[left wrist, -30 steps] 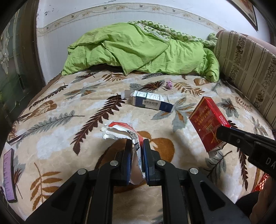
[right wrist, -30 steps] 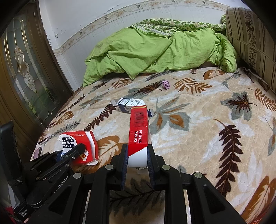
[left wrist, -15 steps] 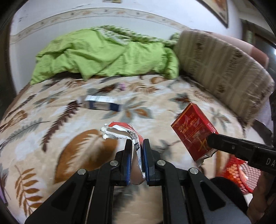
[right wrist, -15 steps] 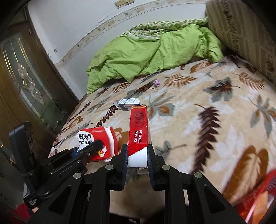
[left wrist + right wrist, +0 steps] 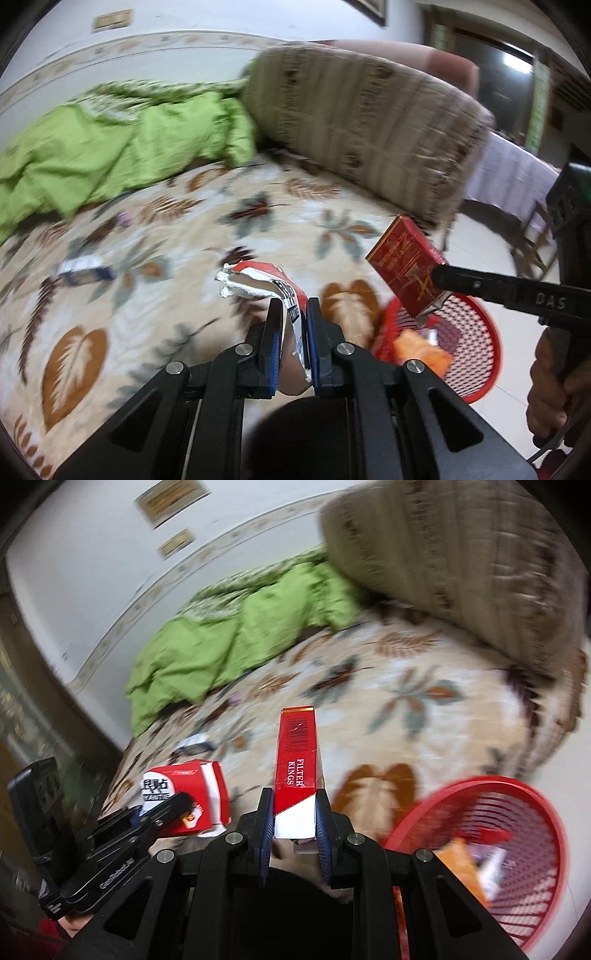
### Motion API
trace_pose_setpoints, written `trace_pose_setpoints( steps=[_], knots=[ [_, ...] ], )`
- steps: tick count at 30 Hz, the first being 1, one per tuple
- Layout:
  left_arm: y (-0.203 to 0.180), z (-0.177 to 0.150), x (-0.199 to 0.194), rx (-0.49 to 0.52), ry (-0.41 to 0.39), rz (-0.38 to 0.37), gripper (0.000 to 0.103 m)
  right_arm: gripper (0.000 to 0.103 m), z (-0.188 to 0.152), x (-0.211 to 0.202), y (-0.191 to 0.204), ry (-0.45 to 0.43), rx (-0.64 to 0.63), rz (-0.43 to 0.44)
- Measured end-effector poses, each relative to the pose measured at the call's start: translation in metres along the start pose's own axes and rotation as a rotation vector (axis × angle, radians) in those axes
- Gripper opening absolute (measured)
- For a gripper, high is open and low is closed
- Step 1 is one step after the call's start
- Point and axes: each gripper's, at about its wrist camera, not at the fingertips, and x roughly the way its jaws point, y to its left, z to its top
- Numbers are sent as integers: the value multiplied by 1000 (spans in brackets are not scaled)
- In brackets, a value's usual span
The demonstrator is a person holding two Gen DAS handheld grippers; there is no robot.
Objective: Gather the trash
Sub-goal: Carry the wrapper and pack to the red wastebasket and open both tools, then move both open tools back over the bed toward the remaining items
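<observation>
You have both pickups in hand. Your left gripper (image 5: 291,317) is pinching a crumpled red-and-white soft packet (image 5: 264,284) with torn silver foil at its mouth. Your right gripper (image 5: 294,812) is clamped on a rigid red cigarette carton (image 5: 298,760), a long glossy box standing up between the pads. The red mesh bin (image 5: 517,853), round and perforated plastic, sits low and to the right of your right gripper, already holding an orange wrapper (image 5: 456,864) and other scraps. Dropping both in looks like the remaining step. One blue-and-white box (image 5: 83,271) lies out ahead to the left of your left gripper on the plush leaf-print blanket (image 5: 177,229), uncollected.
</observation>
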Motion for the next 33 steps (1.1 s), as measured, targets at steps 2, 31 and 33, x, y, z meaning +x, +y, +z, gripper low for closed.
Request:
trace_pose_setpoints(
  steps=[2, 31, 33],
  knots=[
    [-14, 6, 8, 15, 16, -43, 12, 22, -1, -11, -15, -8, 23, -35],
    [-101, 20, 60, -2, 205, -266, 56, 22, -4, -55, -97, -66, 164, -213],
    [-92, 20, 59, -26, 205, -252, 56, 22, -2, -51, -93, -58, 154, -208]
  ],
)
